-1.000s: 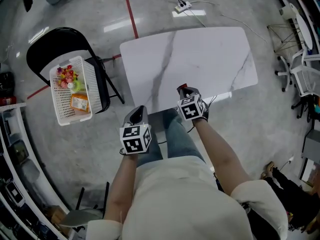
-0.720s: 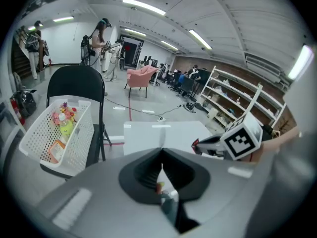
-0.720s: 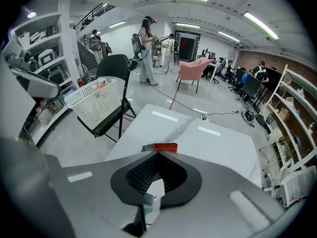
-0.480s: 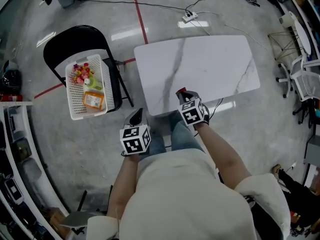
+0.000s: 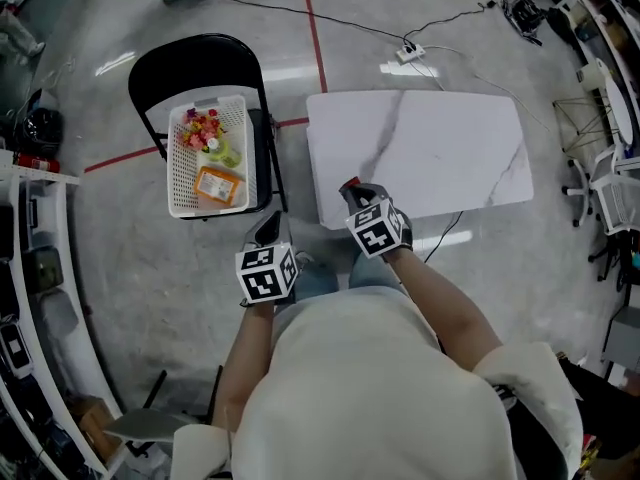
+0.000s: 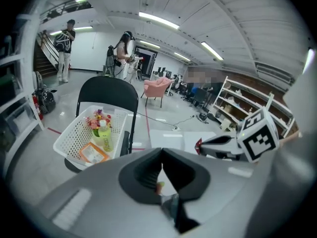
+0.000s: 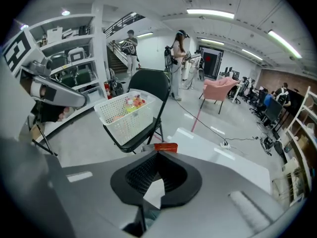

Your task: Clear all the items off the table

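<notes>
Now, left gripper [image 5: 274, 218]: jaws together with nothing between them, pointing down over the grey floor.
right gripper [image 5: 350, 185]: jaws pressed together, nothing held. A red piece shows at their tip, which hangs over the table's near left corner.
table [image 5: 450, 158]: white top with grey veins, stretching ahead and to the right of the right gripper.
basket [image 5: 180, 168]: white and perforated, ahead and to the left of the left gripper, sitting on the chair's seat.
items: flowers [image 5: 200, 126], a yellow-green bottle [image 5: 225, 151] and an orange packet [image 5: 217, 184] all lie inside the basket.
chair [image 5: 180, 58]: black, folding, just beside the table's left edge.
floor beyond: a power strip [image 5: 410, 51] past the table's far edge, and a red line [image 5: 315, 18].
</notes>
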Demonstrator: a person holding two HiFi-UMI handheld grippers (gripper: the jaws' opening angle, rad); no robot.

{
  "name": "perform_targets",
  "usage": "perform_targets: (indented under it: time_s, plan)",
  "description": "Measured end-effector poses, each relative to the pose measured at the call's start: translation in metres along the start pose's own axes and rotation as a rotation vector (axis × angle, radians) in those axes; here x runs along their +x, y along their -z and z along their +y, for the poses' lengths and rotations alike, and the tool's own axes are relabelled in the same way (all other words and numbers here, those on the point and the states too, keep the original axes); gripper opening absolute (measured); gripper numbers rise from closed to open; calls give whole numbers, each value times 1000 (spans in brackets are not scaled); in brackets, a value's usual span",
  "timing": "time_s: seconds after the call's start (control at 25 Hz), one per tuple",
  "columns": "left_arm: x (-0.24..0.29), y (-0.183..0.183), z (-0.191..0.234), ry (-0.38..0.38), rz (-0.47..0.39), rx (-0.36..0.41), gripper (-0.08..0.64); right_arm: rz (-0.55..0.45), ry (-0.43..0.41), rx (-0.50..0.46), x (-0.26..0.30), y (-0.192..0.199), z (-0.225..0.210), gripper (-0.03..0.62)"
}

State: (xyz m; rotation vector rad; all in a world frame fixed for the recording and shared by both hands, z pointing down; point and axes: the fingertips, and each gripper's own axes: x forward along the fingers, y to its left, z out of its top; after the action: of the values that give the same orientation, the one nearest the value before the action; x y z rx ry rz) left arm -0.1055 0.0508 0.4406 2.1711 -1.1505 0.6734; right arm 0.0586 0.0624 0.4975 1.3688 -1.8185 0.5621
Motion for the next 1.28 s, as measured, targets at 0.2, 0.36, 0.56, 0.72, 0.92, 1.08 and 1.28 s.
perform_targets:
  time_s: [0.2, 0.36, 0.56, 0.72, 0.92, 1.08, 1.28]
  plan:
    - [-21, 1, 42, -53, -30, -37, 8, -34, -51, -64, 10, -32, 45, 2]
    - [-37, 8, 71, -95, -52, -77, 8, -56, -88, -106, 16, -51, 77, 3]
    - [-53, 16, 99, -136, -67, -115, 8, -78, -128, -154, 21, -70, 109, 3]
    - [-66, 19, 115, -166, -82, -142, 8, -98, -154, -179, 24, -86, 128, 3]
    - [-74, 21, 126, -197, -90, -173, 8, -114, -189, -199, 27, -106, 145, 3]
    - [-71, 17, 127, -210, -90, -184, 8, -118, -219, -233, 34, -119, 153, 3]
    - [-62, 3, 135, -220, -99, -190, 8, -115, -254, -275, 53, -138, 158, 3]
